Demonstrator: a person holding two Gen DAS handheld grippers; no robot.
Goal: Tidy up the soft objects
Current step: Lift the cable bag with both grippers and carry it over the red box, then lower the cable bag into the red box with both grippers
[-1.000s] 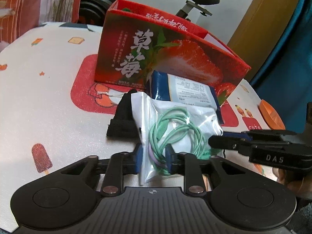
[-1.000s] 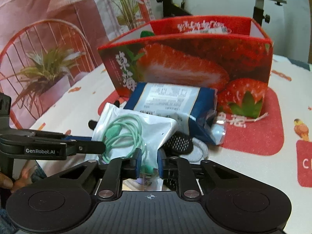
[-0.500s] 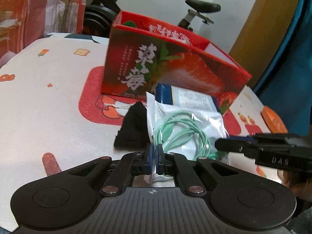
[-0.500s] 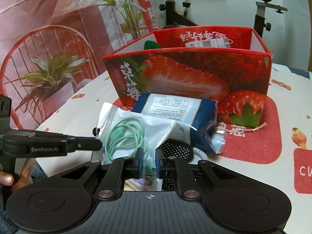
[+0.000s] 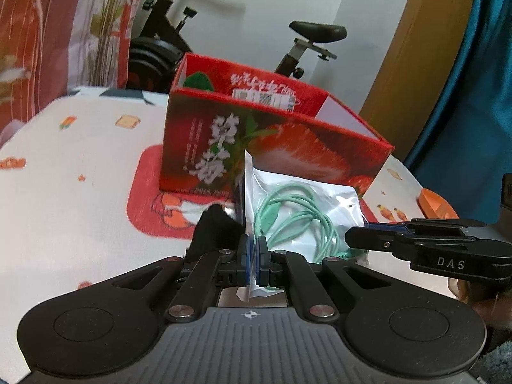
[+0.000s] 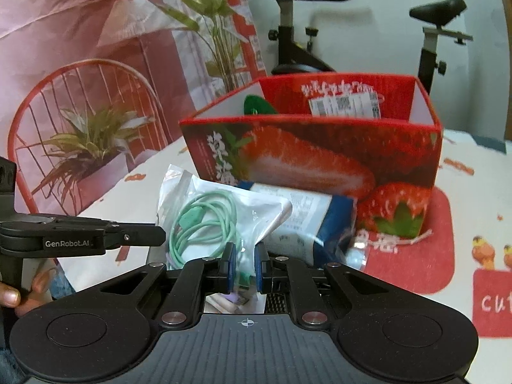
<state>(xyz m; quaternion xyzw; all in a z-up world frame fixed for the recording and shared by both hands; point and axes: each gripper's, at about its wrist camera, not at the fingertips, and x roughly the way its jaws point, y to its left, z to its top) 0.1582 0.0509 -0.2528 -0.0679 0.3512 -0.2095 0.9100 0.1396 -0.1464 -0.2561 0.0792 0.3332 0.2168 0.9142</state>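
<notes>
A clear plastic bag (image 5: 307,204) holding a coiled mint-green cable hangs just above the table in front of the red strawberry box (image 5: 256,147). My left gripper (image 5: 253,249) is shut on the bag's lower left edge. My right gripper (image 6: 245,256) is shut on the same bag (image 6: 220,214) at its lower corner, where the cable plugs sit. Seen from the left wrist, the right gripper (image 5: 355,240) comes in from the right. A blue packet (image 6: 307,220) lies behind the bag against the box (image 6: 320,160). A black soft item (image 5: 214,230) lies left of the bag.
The box is open on top, with a green item (image 6: 256,105) and a label inside. An orange object (image 5: 435,204) lies at the table's right edge. An exercise bike and a red chair (image 6: 83,102) with a plant stand beyond the table (image 5: 80,176).
The left jaws have closed on the bag's edge. Both grippers have risen with the bag, so the inside of the box now shows.
</notes>
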